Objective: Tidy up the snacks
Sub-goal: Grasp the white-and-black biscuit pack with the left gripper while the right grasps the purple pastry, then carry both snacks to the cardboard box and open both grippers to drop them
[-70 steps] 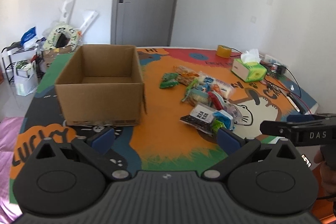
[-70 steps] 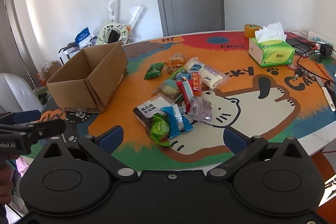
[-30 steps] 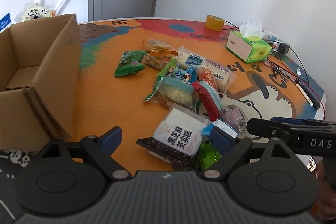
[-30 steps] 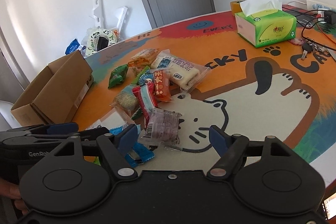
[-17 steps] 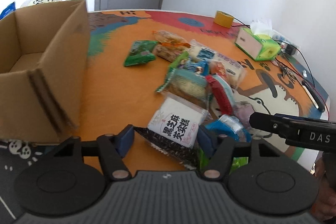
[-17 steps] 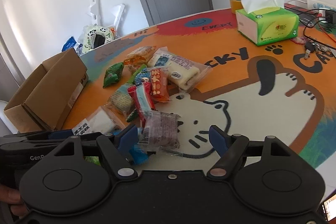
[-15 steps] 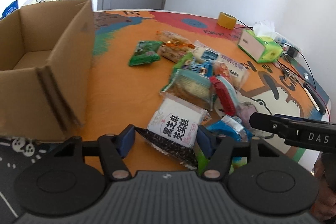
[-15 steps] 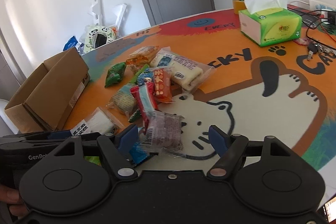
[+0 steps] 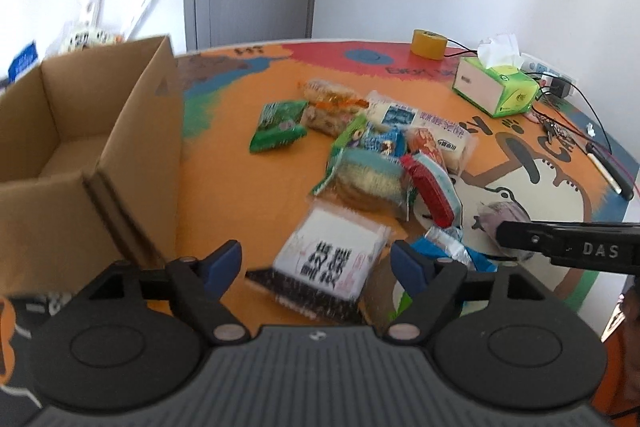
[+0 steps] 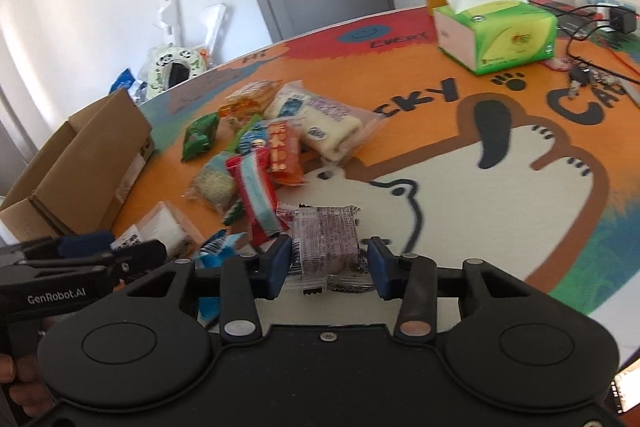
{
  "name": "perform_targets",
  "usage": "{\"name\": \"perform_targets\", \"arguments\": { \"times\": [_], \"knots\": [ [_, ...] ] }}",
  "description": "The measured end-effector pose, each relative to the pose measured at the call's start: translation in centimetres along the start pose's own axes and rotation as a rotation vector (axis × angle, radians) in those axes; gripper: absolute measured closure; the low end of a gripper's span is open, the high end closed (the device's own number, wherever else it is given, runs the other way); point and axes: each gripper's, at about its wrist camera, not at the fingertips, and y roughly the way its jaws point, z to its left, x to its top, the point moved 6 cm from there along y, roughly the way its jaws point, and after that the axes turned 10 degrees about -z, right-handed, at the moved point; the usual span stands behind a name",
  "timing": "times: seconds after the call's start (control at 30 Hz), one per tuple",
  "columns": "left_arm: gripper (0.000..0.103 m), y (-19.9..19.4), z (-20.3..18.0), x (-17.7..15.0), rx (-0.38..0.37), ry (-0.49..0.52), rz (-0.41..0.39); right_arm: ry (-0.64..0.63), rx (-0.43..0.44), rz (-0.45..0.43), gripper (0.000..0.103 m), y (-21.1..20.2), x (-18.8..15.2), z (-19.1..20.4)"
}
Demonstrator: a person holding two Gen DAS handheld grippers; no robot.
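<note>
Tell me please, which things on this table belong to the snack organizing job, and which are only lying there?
Belong to the job:
- cardboard box
- snack pile
- white packet with black characters, between the left hand-held gripper's open fingers
- purple packet, in the right hand-held gripper, whose fingers have just been closing

Just lying about:
- tissue box
- tape roll
- cables and keys
</note>
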Motion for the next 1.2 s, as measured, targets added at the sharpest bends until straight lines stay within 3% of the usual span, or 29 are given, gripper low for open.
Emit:
{"name": "perform_targets", "arguments": {
  "times": [0.37,0.47,0.5,0.53,0.57,0.67,1.2],
  "knots": [
    [0.028,2.0,-0.1,-0.9,-0.017,0.022,0.020,-0.024,-0.023,-0.005,0.049,0.5,0.0,0.0],
    [0.041,1.7,0.2,-1.0,-0.007,0.017,0.006,-0.051,-0.031,-0.010,0.048,0.9,0.0,0.5],
    [0.052,1.6,0.5,-0.9,0.002,0.004,0.001,-0.057,-0.032,-0.012,0.051,0.9,-0.1,0.6],
    [0.055,1.5,0.8,-0.8,0.014,-0.011,-0.002,-0.062,-0.033,-0.014,0.061,0.9,-0.1,0.7],
    [0.055,1.4,1.1,-0.8,0.014,-0.036,-0.001,-0.064,-0.041,-0.015,0.066,0.9,-0.1,0.7],
    [0.056,0.9,1.5,-0.6,0.002,-0.068,-0.006,-0.032,-0.031,-0.008,0.068,0.8,0.1,0.6],
    [0.057,-3.9,1.5,2.5,0.002,-0.083,-0.140,-0.053,0.044,-0.096,0.069,-1.8,2.0,4.5]
  ]
}}
